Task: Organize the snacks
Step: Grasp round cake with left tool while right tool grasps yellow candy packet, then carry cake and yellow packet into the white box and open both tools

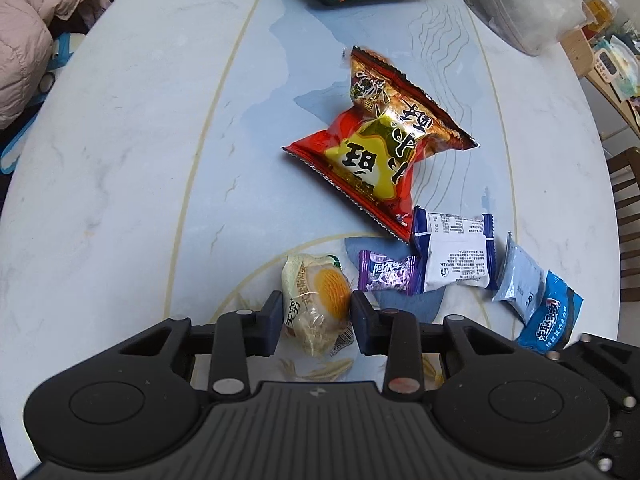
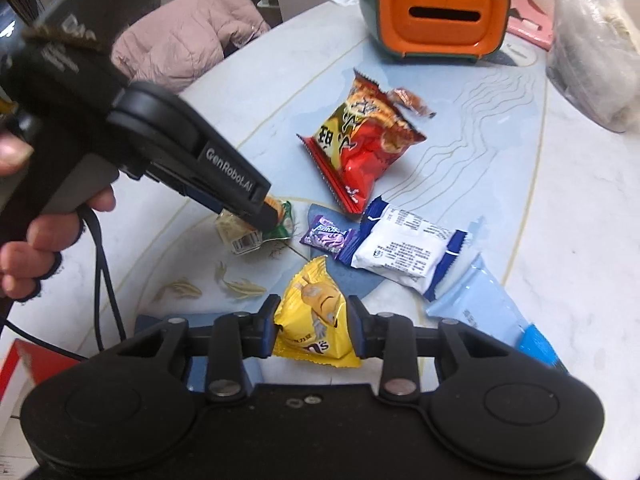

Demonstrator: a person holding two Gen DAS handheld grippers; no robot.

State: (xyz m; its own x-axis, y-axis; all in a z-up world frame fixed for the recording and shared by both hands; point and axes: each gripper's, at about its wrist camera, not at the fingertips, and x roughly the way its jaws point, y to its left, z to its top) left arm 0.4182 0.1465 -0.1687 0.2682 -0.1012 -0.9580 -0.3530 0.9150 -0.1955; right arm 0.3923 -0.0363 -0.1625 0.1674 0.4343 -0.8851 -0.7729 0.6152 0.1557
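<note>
Both claws loaded: left gripper point(image 1: 314, 312) clamps the pale pastry packet point(image 1: 318, 304), right gripper point(image 2: 314, 326) clamps the yellow candy bag point(image 2: 314, 320). Red chip bag point(image 1: 384, 152), purple candy point(image 1: 386, 274) and white packet point(image 1: 456, 256) lie on the table point(image 1: 120, 160).

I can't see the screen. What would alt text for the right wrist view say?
The right gripper pinches a yellow candy packet above a pale marble-pattern table. Beyond lie a red chip bag, a purple candy and a white packet; at left, a hand holds the left gripper on a wrapped pastry.
</note>
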